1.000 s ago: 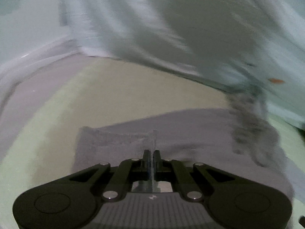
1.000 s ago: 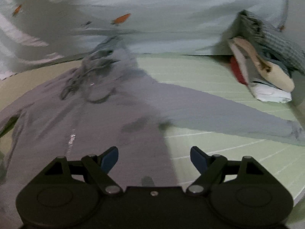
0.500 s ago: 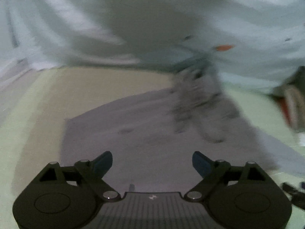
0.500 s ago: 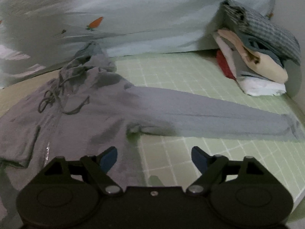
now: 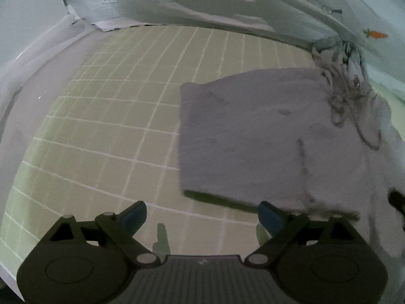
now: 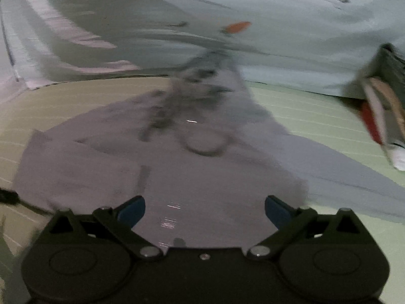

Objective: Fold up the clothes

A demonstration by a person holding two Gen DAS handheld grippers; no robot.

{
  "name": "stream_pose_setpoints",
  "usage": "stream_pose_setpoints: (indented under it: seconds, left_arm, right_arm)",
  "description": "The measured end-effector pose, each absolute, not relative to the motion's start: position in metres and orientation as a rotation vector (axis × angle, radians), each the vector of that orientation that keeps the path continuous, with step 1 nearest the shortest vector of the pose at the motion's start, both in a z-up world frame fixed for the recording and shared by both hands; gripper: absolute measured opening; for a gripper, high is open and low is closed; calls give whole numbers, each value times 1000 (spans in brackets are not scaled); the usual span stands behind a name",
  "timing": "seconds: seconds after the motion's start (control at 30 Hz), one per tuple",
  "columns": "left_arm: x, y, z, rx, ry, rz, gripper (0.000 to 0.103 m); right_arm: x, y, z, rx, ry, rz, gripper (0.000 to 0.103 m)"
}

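A grey zip hoodie [image 5: 253,131] lies flat on the green grid mat [image 5: 106,116], its left side folded in over the body and its hood with drawstrings [image 5: 341,96] at the far end. My left gripper [image 5: 202,215] is open and empty, just off the hoodie's near left edge. In the right wrist view the hoodie [image 6: 177,157] fills the middle, with one sleeve [image 6: 354,172] stretched out to the right. My right gripper [image 6: 205,209] is open and empty above the hoodie's lower body near the zip.
A pale sheet with orange carrot prints [image 6: 278,38] hangs along the back. A stack of folded clothes [image 6: 384,106] sits at the right on the mat [image 6: 316,111]. White table edge [image 5: 30,58] runs along the left.
My left gripper let go of the hoodie fabric, opened and swung left, leaving the left side folded in. My right gripper stayed open and swung back over the hoodie body.
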State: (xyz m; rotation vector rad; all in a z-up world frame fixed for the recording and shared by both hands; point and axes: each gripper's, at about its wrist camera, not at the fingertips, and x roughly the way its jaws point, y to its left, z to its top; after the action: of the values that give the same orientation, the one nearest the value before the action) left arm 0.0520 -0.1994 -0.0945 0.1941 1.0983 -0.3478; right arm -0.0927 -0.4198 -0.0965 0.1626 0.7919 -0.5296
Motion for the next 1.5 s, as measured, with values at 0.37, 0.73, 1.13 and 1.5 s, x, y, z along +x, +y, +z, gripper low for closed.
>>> stream_pose_setpoints:
  seconds: [0.37, 0.73, 1.13, 1.5]
  left_arm:
    - [72, -167, -107, 285, 1116, -443, 96]
    - [61, -162, -104, 252, 1106, -459, 96]
    - [38, -207, -90, 159, 1091, -392, 96]
    - [17, -259, -92, 157, 1084, -306, 96]
  right_arm:
    - [-28, -324, -121, 183, 796, -453, 78]
    - [-37, -315, -116, 183, 778, -366, 8]
    - [-82, -373, -67, 117, 627, -378, 5]
    - [-179, -548, -35, 254, 468, -727, 0]
